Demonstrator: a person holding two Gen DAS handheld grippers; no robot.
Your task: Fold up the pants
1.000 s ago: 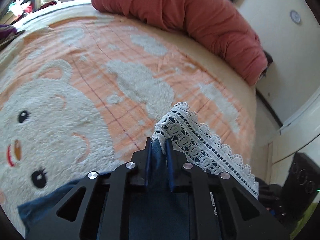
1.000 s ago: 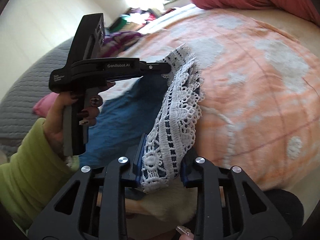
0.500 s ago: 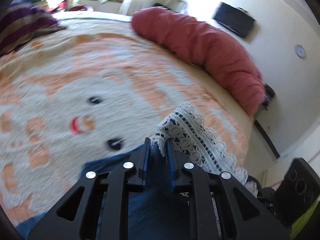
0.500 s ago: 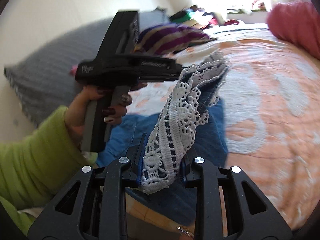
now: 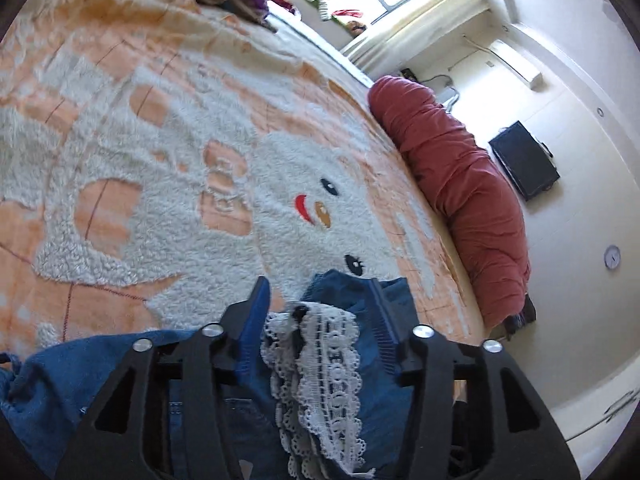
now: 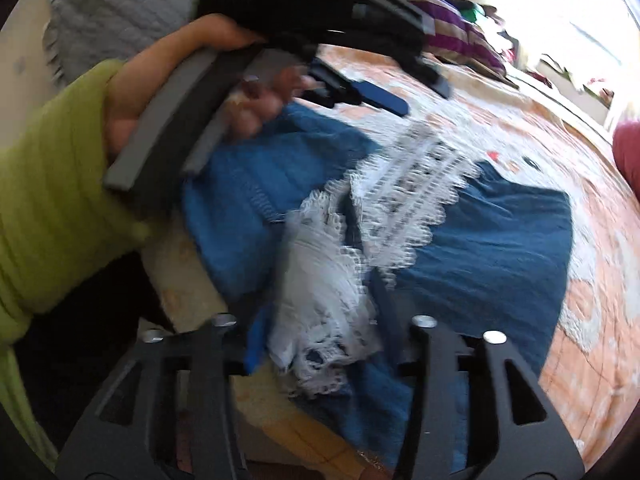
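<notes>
While the blue pants (image 6: 492,240) lie folded over on the orange blanket (image 5: 120,128), just below the white bear face (image 5: 320,216) that is woven into it, the step in hand seems to be letting go of the lace hem (image 5: 320,364) after the fold. To do it well, I think both tools should draw back low and straight, away from the bear face, so that no finger catches the loose lace and pulls the top layer out of line; after that the edges could be pressed flat. From the left wrist view, the left gripper (image 5: 320,308) has its jaws wide apart, and the lace with the denim lies between them, on the side of the bear's chin; I cannot tell if a pad touches the cloth. From the right wrist view, the right gripper (image 6: 320,316) is also spread wide, with a bunch of lace lying loose between its fingers, not pinched. This picture is blurred, so the exact contact is not clear. A hand (image 6: 168,92) in a green sleeve holds the left tool above the waist side of the pants, far from the red bedding roll (image 5: 460,184) beyond the bear.
</notes>
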